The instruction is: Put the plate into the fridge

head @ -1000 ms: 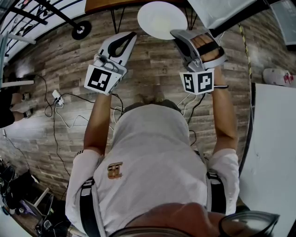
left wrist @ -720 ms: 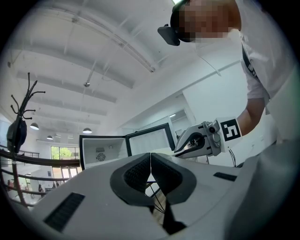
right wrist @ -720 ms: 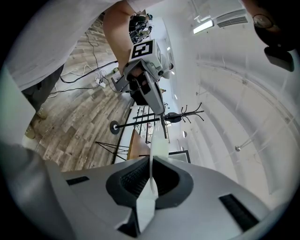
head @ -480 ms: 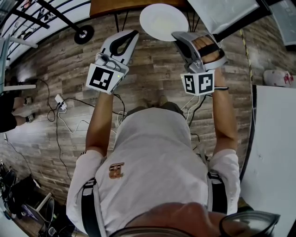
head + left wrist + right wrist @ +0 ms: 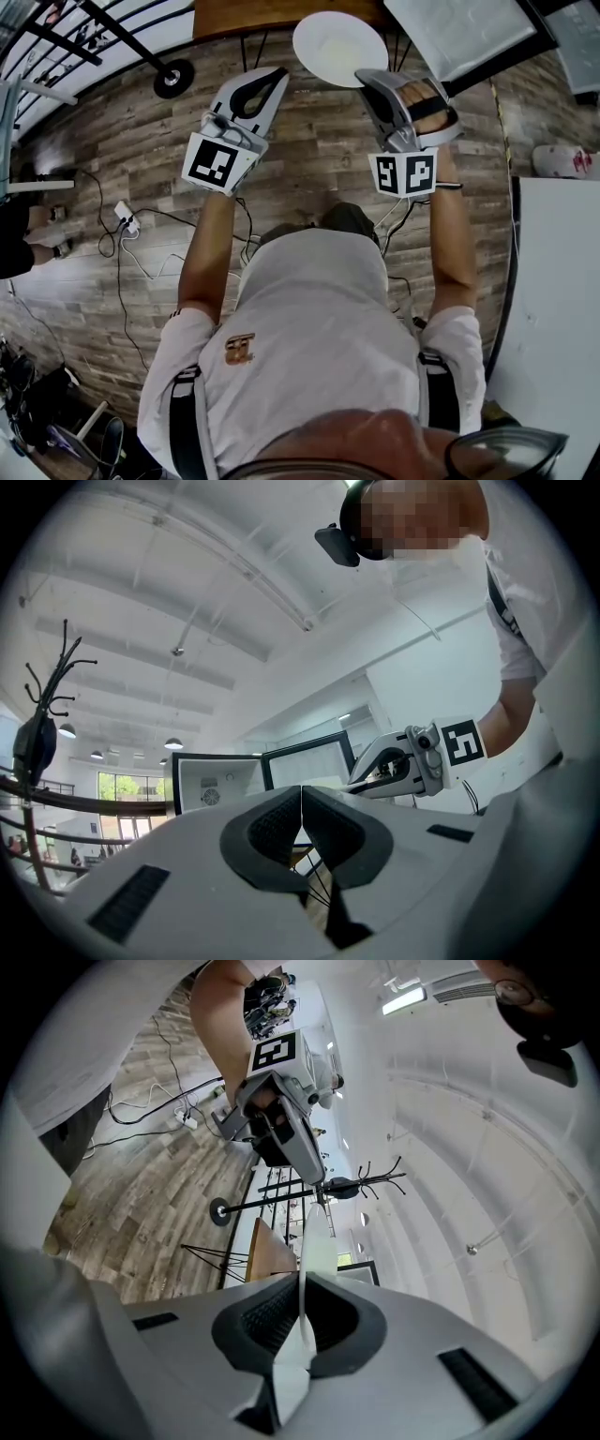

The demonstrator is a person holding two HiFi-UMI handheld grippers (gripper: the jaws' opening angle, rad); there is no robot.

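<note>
A white round plate is held out over the wooden floor, my right gripper shut on its near edge. In the right gripper view the plate shows edge-on, pinched between the dark pads. My left gripper hovers left of the plate, apart from it, jaws shut on nothing; its pads meet in the left gripper view. A fridge stands ahead with its door swung open. The right gripper also shows there, as the left gripper does in the right gripper view.
A brown wooden table on thin black legs stands just ahead. A black coat stand's round base sits at the far left. Cables and a power strip lie on the floor at left. A white counter borders the right.
Both grippers and the plate have shifted a little right and down in the head view as the person steps toward the table. The grip on the plate is unchanged.
</note>
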